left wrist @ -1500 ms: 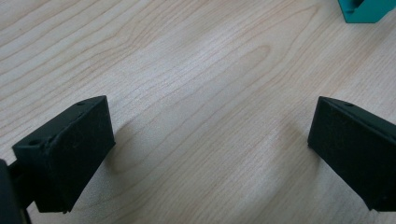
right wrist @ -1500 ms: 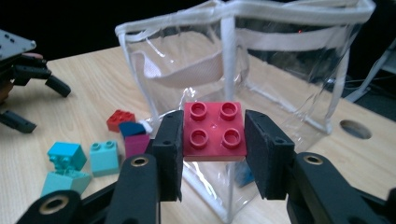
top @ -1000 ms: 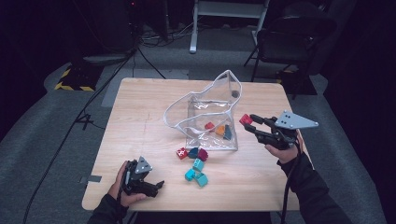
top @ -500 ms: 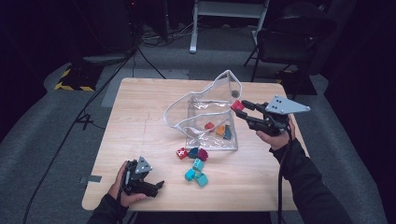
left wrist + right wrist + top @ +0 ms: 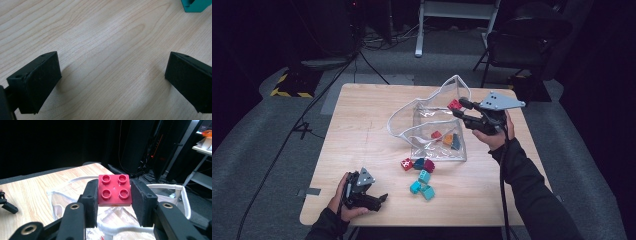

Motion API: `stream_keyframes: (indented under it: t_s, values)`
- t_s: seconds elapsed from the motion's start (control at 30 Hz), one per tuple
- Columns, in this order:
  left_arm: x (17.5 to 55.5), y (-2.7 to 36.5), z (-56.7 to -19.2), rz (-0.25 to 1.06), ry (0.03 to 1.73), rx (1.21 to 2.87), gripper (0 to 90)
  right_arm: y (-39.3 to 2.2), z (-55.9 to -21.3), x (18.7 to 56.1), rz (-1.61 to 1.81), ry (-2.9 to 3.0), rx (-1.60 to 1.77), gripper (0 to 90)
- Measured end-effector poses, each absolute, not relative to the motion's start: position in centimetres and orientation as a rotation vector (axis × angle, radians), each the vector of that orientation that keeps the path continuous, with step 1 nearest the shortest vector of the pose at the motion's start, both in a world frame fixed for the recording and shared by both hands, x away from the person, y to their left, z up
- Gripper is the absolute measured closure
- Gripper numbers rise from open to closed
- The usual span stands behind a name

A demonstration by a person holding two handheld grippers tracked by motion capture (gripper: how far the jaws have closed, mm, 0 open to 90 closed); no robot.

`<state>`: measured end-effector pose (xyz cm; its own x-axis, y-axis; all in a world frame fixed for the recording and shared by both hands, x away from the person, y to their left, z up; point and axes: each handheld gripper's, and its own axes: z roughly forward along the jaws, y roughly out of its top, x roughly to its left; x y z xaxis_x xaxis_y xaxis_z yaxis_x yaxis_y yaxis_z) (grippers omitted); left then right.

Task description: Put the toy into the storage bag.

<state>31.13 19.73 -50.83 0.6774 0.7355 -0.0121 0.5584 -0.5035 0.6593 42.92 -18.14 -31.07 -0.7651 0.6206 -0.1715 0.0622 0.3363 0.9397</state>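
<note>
The right tool [image 5: 460,105] is clamping a red four-stud brick [image 5: 115,190] between its two pads, studs facing up, and is carrying it above the open mouth of the clear bag [image 5: 432,125] that is sitting toward the far right part of the desk [image 5: 362,115]. In the high view the brick [image 5: 455,104] is lying just beside the bag's raised white rim, at its far right corner, and the bag's opening is lying straight ahead of and below the pads in the right gripper view [image 5: 160,192]. That is the relation the drop is depending on: the brick is needing to be over the opening, not over the rim, before the jaws part. An orange brick [image 5: 447,139] and a dark teal one [image 5: 456,142] are already lying inside. The left tool [image 5: 379,199] is resting near the desk's near left corner with its jaws standing wide and nothing between them, well apart from the bag. The loose bricks [image 5: 422,175] are waiting between the two hands, nearer the near edge, so the right hand is looking better placed for the bag.
</note>
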Motion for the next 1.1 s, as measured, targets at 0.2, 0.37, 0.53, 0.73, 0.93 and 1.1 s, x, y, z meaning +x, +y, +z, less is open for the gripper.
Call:
stream_keyframes:
  t_s: [0.2,0.37,0.53,0.73,0.93,1.1]
  values:
    - [31.1,19.7,-50.8,0.358,0.991,2.246,0.6,-17.1,-31.3,44.0,1.402,2.109,0.616,59.7]
    - [31.1,19.7,-50.8,0.359,0.991,2.246,0.6,-16.4,-31.7,44.7,1.377,2.112,0.647,56.9]
    - [31.1,19.7,-50.8,0.357,0.991,2.245,0.6,-16.3,-31.6,44.5,1.371,2.119,0.645,54.0]
    - [31.1,19.7,-50.8,0.358,0.994,2.243,0.6,-17.4,-31.2,43.5,1.392,2.101,0.638,53.9]
    - [31.1,19.7,-50.8,0.357,0.994,2.243,0.6,-19.4,-31.1,41.8,1.389,2.103,0.618,54.2]
    - [31.1,19.7,-50.8,0.357,0.994,2.243,0.6,-21.0,-31.5,40.4,1.41,2.101,0.609,54.2]
